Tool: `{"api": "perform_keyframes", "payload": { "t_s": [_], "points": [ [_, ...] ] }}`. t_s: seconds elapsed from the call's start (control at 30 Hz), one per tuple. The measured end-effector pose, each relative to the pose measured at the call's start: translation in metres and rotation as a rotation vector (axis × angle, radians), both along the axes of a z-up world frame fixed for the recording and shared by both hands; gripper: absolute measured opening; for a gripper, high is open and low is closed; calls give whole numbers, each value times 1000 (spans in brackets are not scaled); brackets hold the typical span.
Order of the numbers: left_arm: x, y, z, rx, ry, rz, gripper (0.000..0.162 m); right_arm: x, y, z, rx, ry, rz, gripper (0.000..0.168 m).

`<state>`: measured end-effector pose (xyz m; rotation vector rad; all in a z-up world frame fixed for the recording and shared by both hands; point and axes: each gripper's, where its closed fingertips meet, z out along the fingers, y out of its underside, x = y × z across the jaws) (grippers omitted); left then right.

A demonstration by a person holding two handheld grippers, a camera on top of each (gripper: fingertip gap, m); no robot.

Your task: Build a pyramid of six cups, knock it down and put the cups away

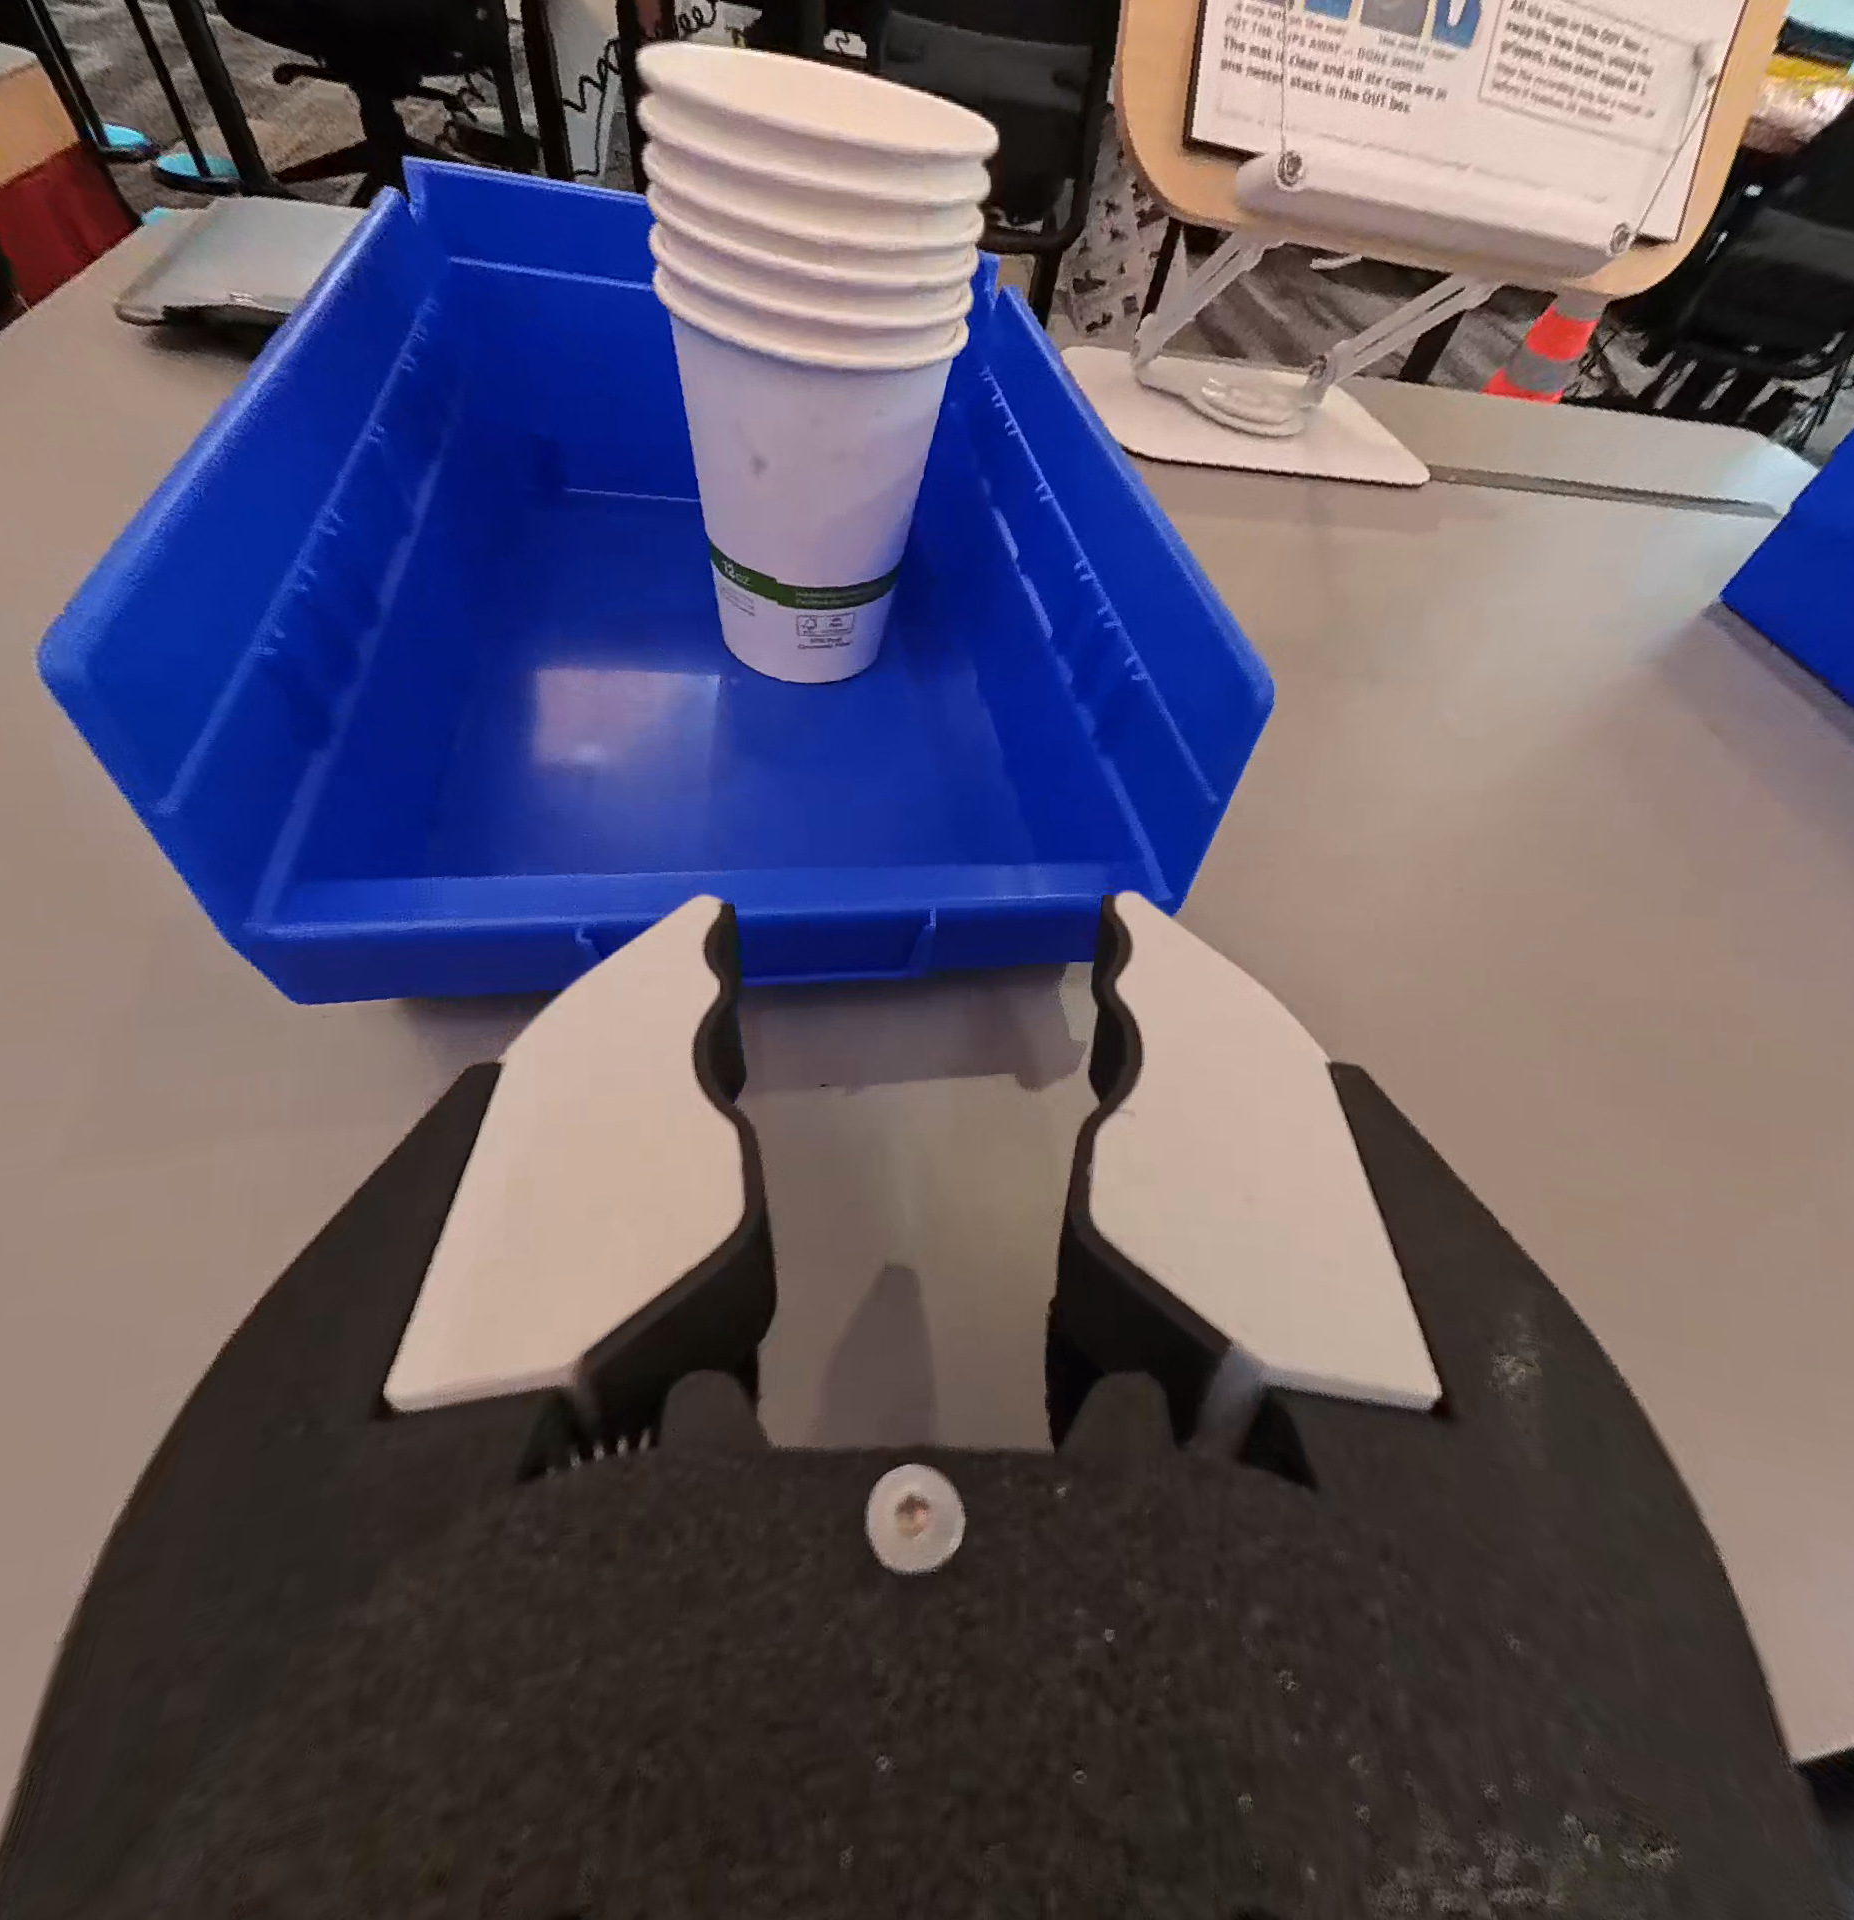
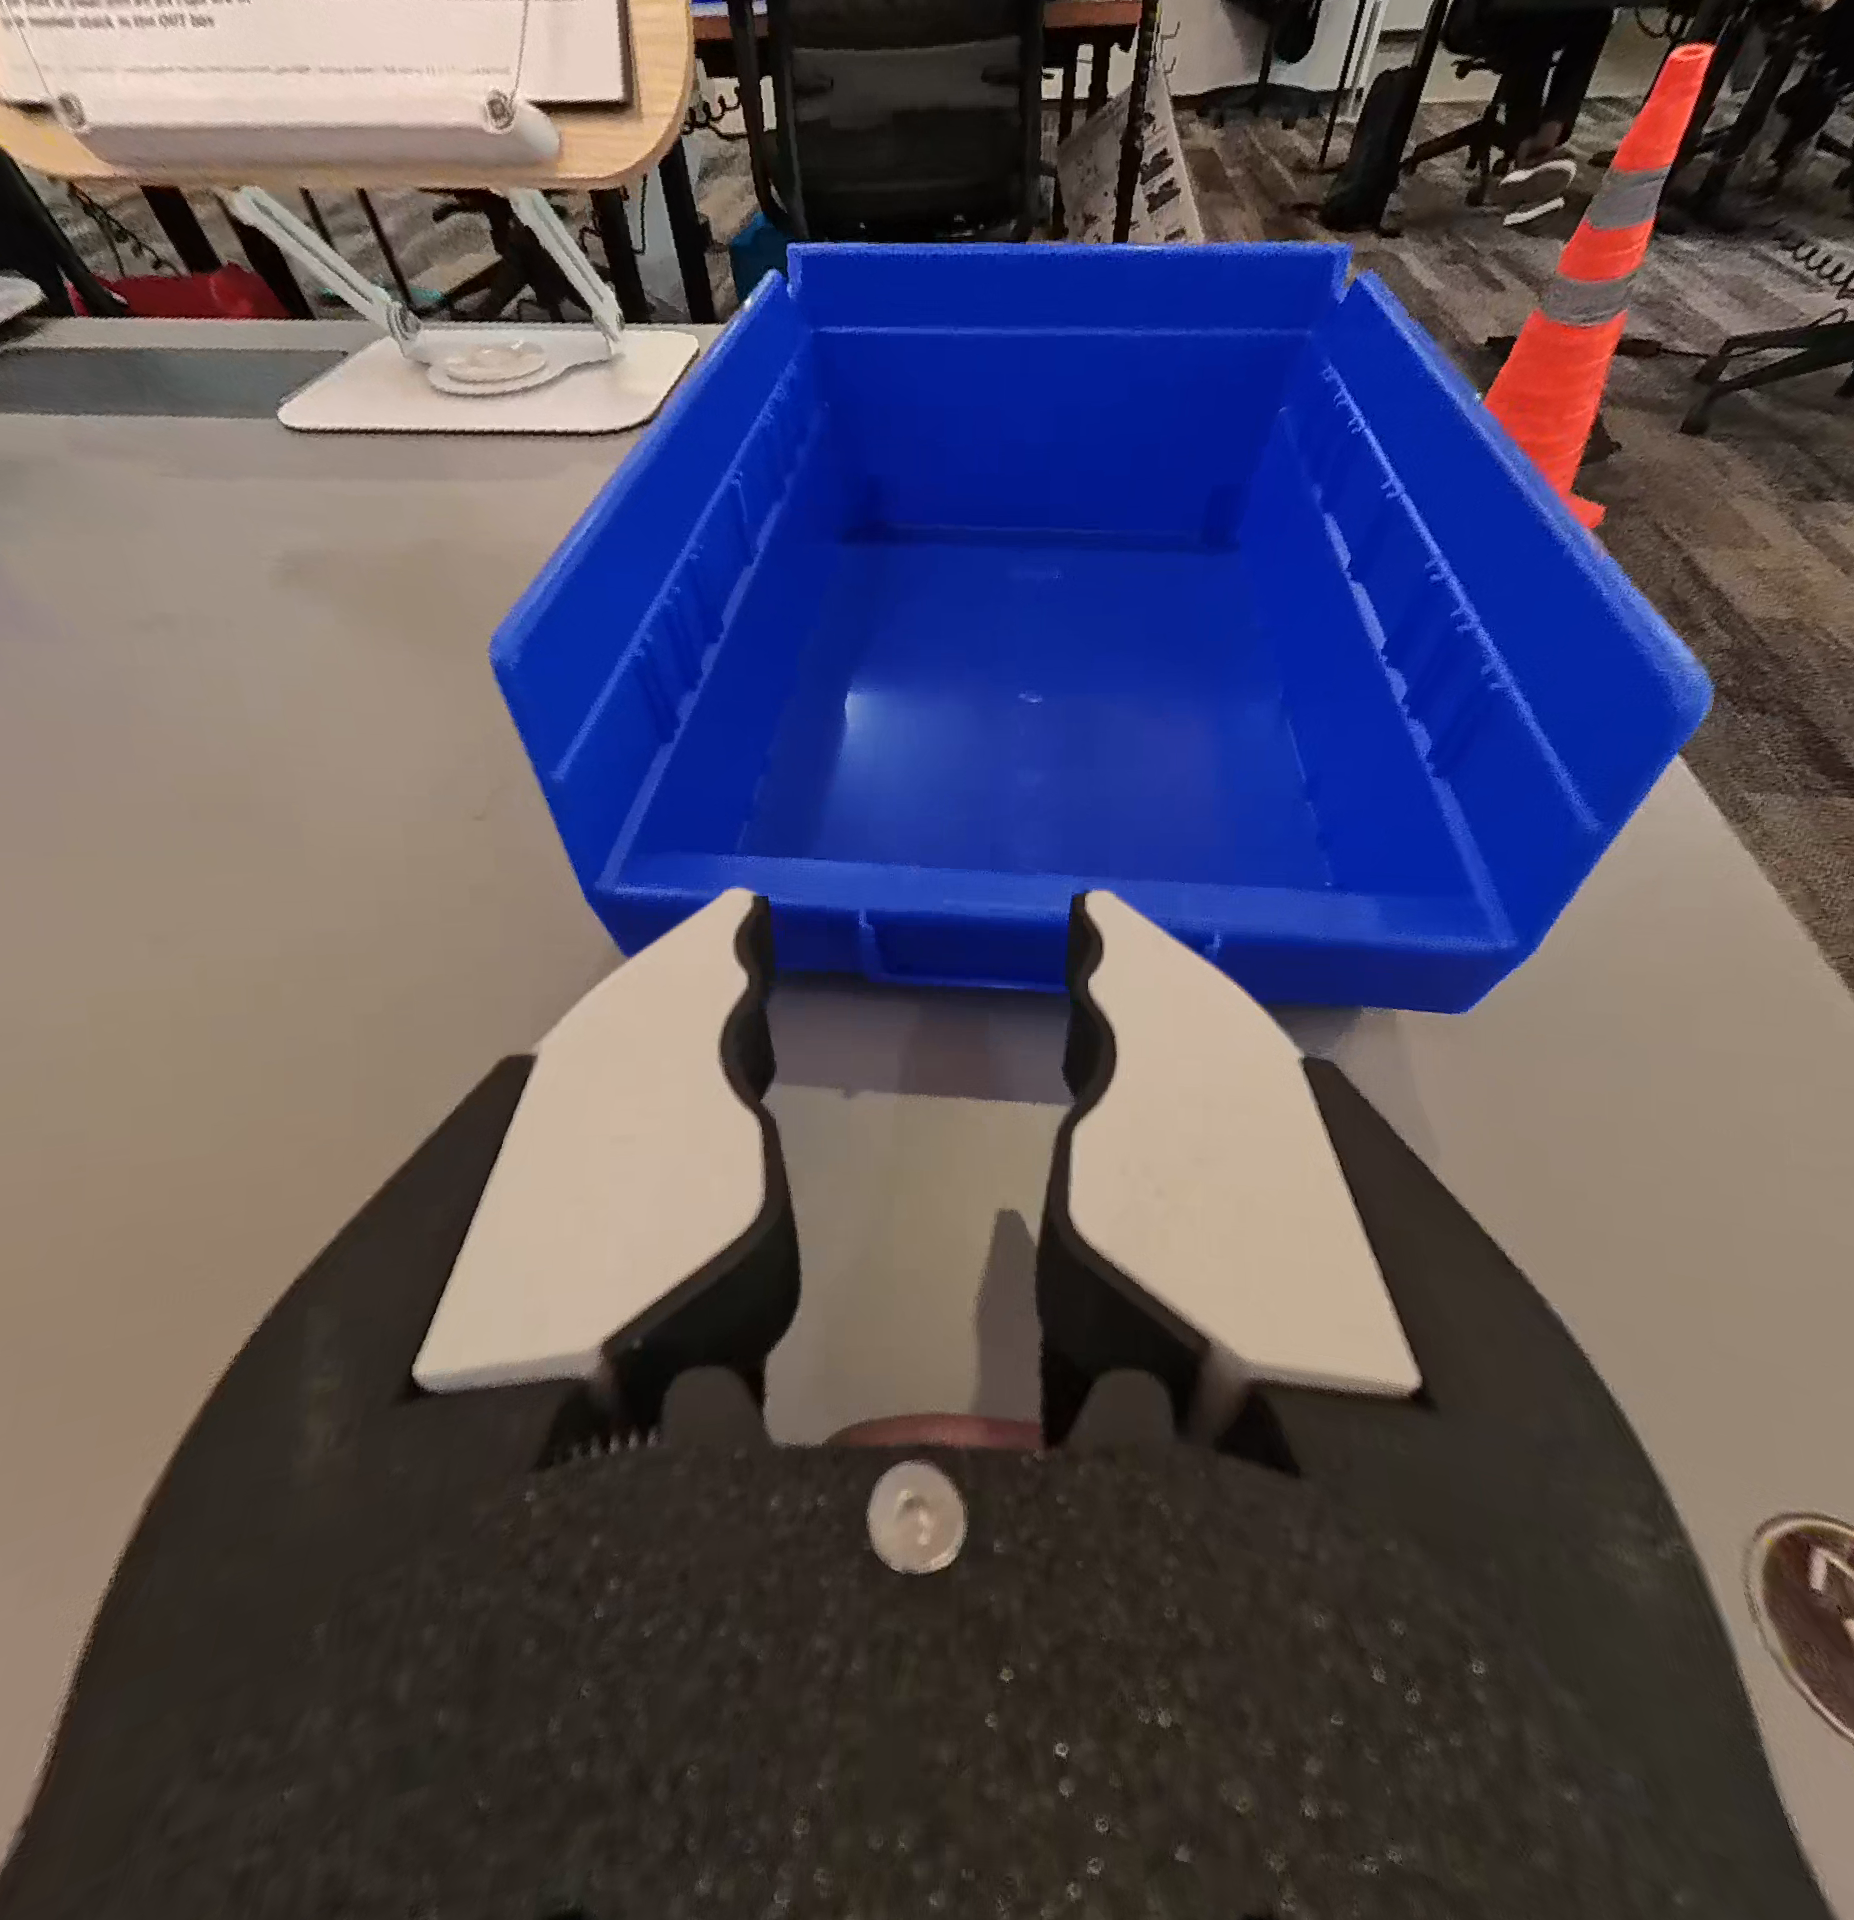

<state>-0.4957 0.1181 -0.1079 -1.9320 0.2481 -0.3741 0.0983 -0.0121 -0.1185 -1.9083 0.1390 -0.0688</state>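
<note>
In the left wrist view, the left tongs [image 1: 918,997] hover spread and empty over the grey surface [image 1: 1474,831], just short of the near wall of a blue bin [image 1: 694,914] in which the stack of cups [image 1: 809,353] stands mouth-up toward the back, its long axis near vertical with a slight lean to the right; as a judgement, the first step is to lift this stack out, so approach level, close on the bottom cup's wall below the rims, and raise it straight along its axis to avoid toppling. In the right wrist view, the right tongs [image 2: 918,987] are likewise spread and empty before a second blue bin [image 2: 1058,935] holding no cups.
</note>
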Motion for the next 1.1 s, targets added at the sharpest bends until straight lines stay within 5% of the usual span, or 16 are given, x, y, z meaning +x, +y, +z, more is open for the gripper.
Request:
{"api": "perform_keyframes", "payload": {
  "t_s": [0.67,0.9,1.1],
  "points": [
    [24,27,4,-34,12,-67,71,-5,-12,-6,-37,-167,18,48],
    [35,94,70,-65,417,-447,52,-17,3,1,-13,-185,59,47],
    [44,147,79,-245,714,-744,32,-30,16,3,-1,-144,99,47]
  ]
}}
